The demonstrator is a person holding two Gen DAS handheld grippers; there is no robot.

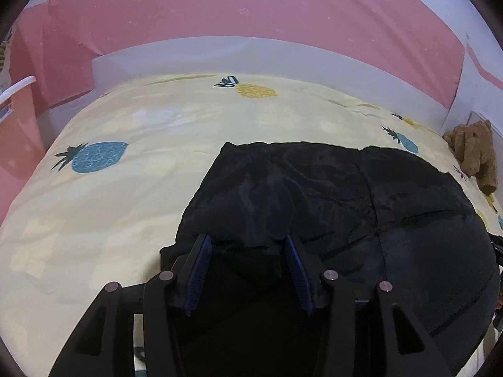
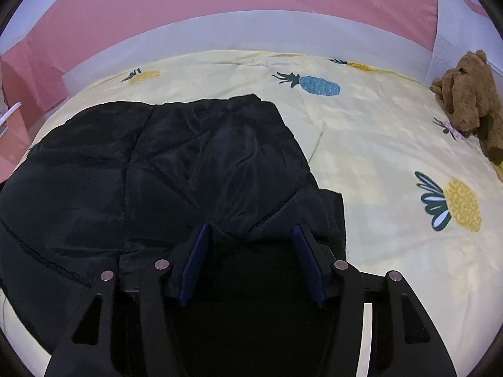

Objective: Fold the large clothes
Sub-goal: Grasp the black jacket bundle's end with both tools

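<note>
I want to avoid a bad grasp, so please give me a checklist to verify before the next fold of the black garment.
1. Left gripper jaws open: ok.
2. Right gripper jaws open: ok.
3. Black garment edge lies between both jaws: ok.
4. Fabric actually clamped: not ok, both jaws stand apart.
5. Garment lies flat: not ok, wrinkles show.
6. Teddy bear apart from the garment on the bed sheet: ok.

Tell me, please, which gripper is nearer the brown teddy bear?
Right. The right gripper sits at the black jacket's bear-side edge; the left gripper is across the jacket from the teddy bear.
</note>
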